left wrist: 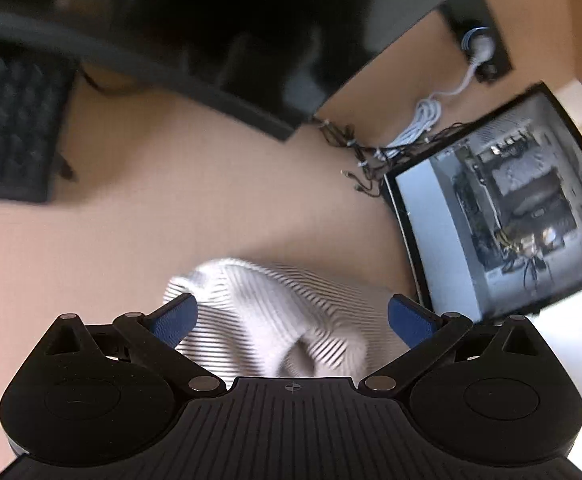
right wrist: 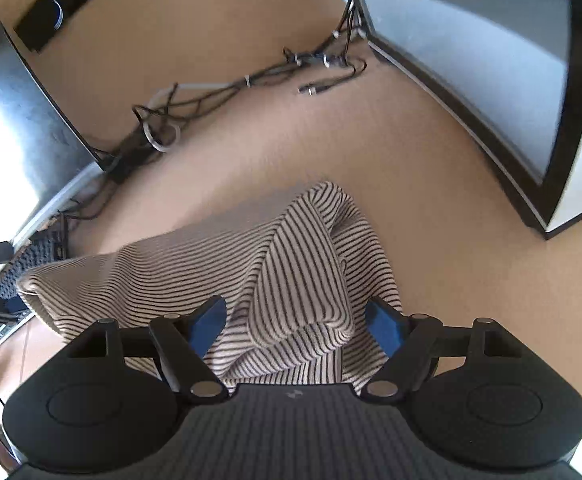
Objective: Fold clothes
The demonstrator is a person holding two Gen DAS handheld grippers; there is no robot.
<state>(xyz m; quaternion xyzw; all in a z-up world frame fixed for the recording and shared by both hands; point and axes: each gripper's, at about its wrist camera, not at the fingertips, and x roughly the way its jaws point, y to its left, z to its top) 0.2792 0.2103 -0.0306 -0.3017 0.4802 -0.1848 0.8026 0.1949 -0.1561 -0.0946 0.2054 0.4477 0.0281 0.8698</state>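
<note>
Keyboard [left wrist: 11, 120]: black, far left on the tan table [left wrist: 171, 208].
Containers: the frame [left wrist: 503, 208] at right, tilted, is the only holder in view; its contents are blurred.
Cables [right wrist: 219, 88]: a dark tangle on the table at the far side.
Striped garment [right wrist: 219, 276]: white with thin dark stripes, bunched in a heap on the table, near both cameras.
Left gripper [left wrist: 291, 320]: blue pads spread wide, the cloth lying between them, nothing pinched.
Right gripper [right wrist: 297, 326]: jaws wide apart over a rolled fold of the garment; whether the pads touch it is unclear.
</note>
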